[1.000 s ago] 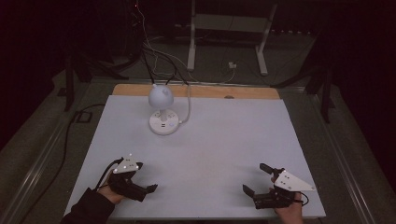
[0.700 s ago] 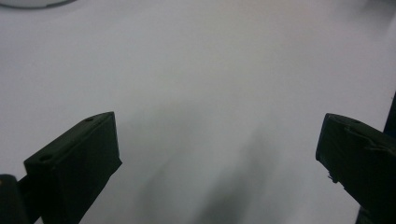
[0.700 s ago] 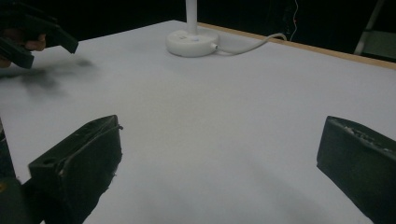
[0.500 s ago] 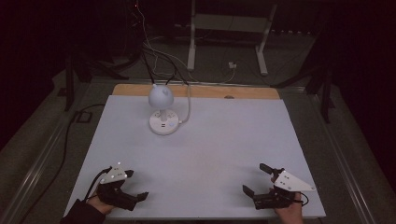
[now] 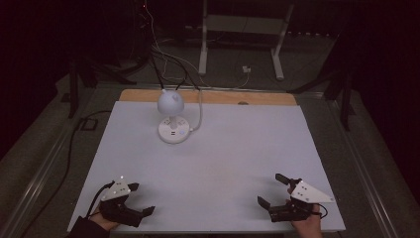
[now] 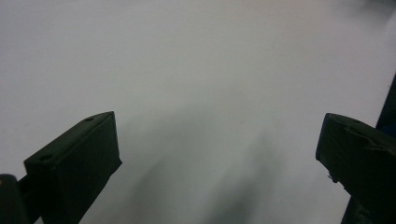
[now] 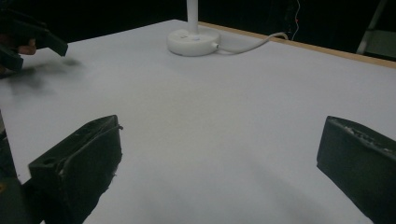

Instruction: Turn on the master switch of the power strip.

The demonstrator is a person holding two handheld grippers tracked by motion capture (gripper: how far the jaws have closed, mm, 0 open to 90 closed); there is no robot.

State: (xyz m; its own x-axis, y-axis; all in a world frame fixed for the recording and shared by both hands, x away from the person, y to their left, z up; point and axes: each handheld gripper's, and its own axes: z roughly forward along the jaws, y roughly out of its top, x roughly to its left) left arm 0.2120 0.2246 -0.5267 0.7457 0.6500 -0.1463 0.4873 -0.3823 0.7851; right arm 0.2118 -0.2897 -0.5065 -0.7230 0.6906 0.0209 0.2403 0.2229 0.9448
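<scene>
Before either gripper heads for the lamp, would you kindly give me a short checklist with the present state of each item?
1. Left gripper open: ok, its jaws stand wide apart in the left gripper view.
2. Right gripper open: ok, jaws wide apart and nothing between them.
3. Lamp upright on the table: ok, round head above its round base at the far side.
4. Path from both grippers to the lamp: ok, only bare white surface lies between.
5. Lamp cable: ok, it runs off the far edge, away from both grippers.
6. Lamp switched on or off: cannot tell.
</scene>
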